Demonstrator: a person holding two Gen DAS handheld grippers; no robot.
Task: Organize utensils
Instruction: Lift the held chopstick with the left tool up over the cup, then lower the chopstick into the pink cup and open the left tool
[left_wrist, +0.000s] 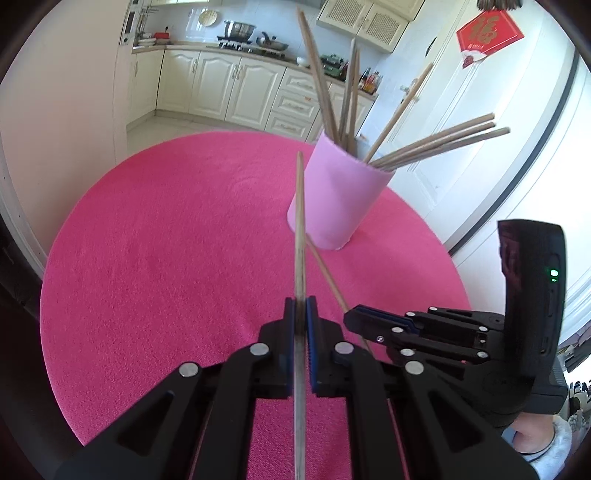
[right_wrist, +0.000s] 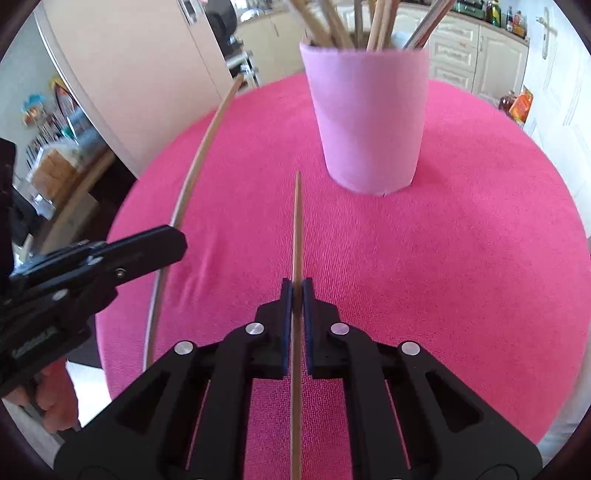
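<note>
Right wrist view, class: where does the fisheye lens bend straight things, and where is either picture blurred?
Right wrist view: the left gripper's chopstick bows into a curve near the edge; the cup and the chopsticks in it look smeared. Left wrist view: sharper, though the door frame curves and the corners go black.

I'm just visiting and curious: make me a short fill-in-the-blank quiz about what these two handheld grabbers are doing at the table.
1. Each gripper, left gripper and right gripper, holds one ____.
2. The pink cup stands on a ____ tablecloth.
3. The chopsticks in the cup number more than ____.

Missing words: chopstick; pink; five
</note>
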